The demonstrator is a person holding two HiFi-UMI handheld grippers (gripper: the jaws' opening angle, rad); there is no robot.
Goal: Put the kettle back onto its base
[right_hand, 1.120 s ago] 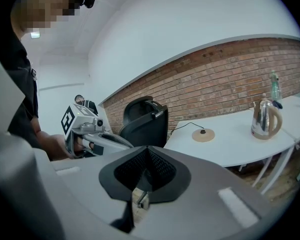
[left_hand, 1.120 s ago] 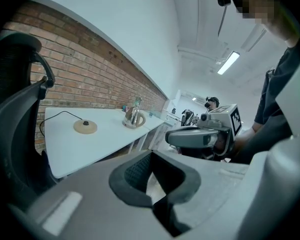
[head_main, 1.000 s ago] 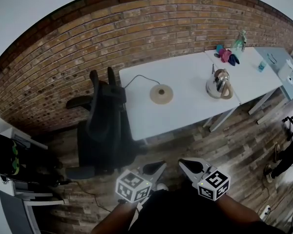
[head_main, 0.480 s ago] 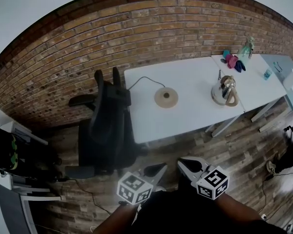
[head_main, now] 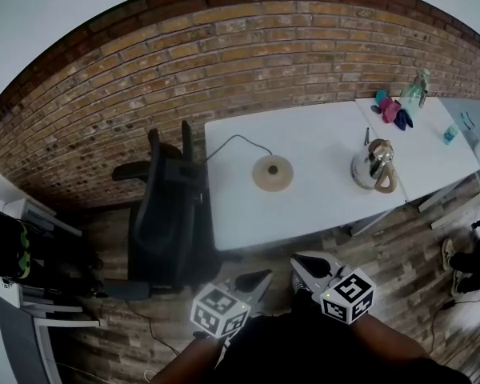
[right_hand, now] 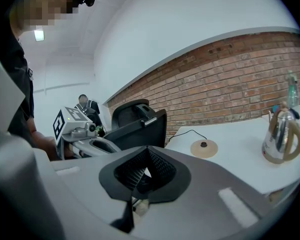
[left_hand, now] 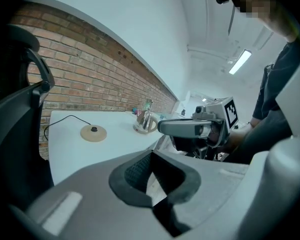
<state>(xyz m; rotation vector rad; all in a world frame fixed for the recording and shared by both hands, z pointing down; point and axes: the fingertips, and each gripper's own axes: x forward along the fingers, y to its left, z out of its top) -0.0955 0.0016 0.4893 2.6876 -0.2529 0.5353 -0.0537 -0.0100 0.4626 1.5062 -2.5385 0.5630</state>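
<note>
Brick wall (head_main: 224, 70) is backing the white worktop (head_main: 320, 134). Short of it, the left claw (head_main: 260, 276) and the right claw (head_main: 302, 264) are hanging side by side, each pinched together on nothing. Farther off, the kettle (head_main: 374, 167) is standing upright near the worktop's right end, well apart from its round base (head_main: 272, 173).

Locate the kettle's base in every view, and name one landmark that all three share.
Head view: the base lies mid-table, left of the kettle.
Left gripper view: the base sits left of centre on the table, with the kettle to its right.
Right gripper view: the base sits right of centre, with the kettle at the far right.
Shared landmark: the kettle, always right of the base.
</note>
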